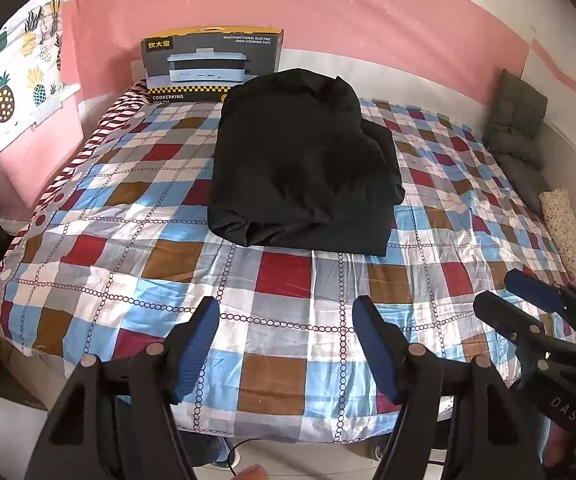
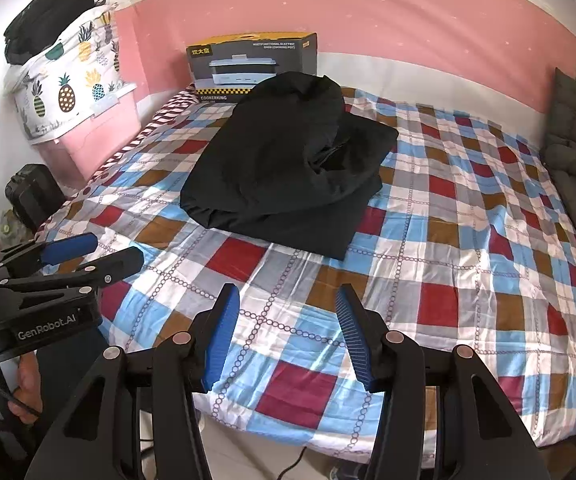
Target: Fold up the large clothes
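On the left, the left gripper (image 1: 285,344), black with blue ribbed pads, hangs over the near edge of the checked red, blue, brown and white quilt (image 1: 127,240) with its fingers apart and nothing between them. Ahead of both tools and well apart from them, the bulky black garment (image 1: 304,168), already folded into a thick bundle, lies mid-bed with its long axis running away toward the pink wall, just in front of a grey and yellow cooker box (image 1: 211,64). On the right, the right gripper (image 2: 283,334) also gapes empty, and neither looks clearly nearer.
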Motion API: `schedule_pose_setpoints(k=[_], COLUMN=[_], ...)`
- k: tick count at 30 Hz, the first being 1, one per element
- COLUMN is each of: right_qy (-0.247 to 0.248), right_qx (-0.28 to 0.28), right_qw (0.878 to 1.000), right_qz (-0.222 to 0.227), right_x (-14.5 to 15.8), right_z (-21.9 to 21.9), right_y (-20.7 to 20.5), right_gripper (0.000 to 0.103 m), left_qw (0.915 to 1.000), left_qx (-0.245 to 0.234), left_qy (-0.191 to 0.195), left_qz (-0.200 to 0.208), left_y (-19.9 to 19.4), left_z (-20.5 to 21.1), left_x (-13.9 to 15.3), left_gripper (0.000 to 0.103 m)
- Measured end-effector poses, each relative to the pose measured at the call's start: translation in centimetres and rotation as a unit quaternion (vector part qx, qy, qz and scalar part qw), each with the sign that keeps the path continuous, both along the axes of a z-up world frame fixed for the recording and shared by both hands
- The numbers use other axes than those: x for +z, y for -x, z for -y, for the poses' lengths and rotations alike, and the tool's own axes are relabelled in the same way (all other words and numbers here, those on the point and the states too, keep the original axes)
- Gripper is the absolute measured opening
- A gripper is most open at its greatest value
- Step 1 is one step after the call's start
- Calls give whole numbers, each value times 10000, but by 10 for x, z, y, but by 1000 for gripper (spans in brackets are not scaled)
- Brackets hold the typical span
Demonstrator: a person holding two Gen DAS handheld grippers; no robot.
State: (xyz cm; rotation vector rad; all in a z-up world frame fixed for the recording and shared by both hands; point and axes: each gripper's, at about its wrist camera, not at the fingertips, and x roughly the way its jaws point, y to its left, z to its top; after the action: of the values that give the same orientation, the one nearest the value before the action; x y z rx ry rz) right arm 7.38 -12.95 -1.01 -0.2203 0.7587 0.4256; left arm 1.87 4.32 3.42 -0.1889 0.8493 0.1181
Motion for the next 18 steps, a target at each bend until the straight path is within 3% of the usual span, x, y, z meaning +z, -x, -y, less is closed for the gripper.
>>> schedule_pose_setpoints(k=[18], right_qy=[1], right_qx=[-7], right_qw=[10000], right_qz=[-8], right_x=[0], right_z=[-1], right_y=[0], right_gripper=[51], left_qw=[10000], left_qx=[4], left_qy=[-20], left_qz=[-23], left_y=[-1], left_z=[2], left_x=[0], left_gripper=[71])
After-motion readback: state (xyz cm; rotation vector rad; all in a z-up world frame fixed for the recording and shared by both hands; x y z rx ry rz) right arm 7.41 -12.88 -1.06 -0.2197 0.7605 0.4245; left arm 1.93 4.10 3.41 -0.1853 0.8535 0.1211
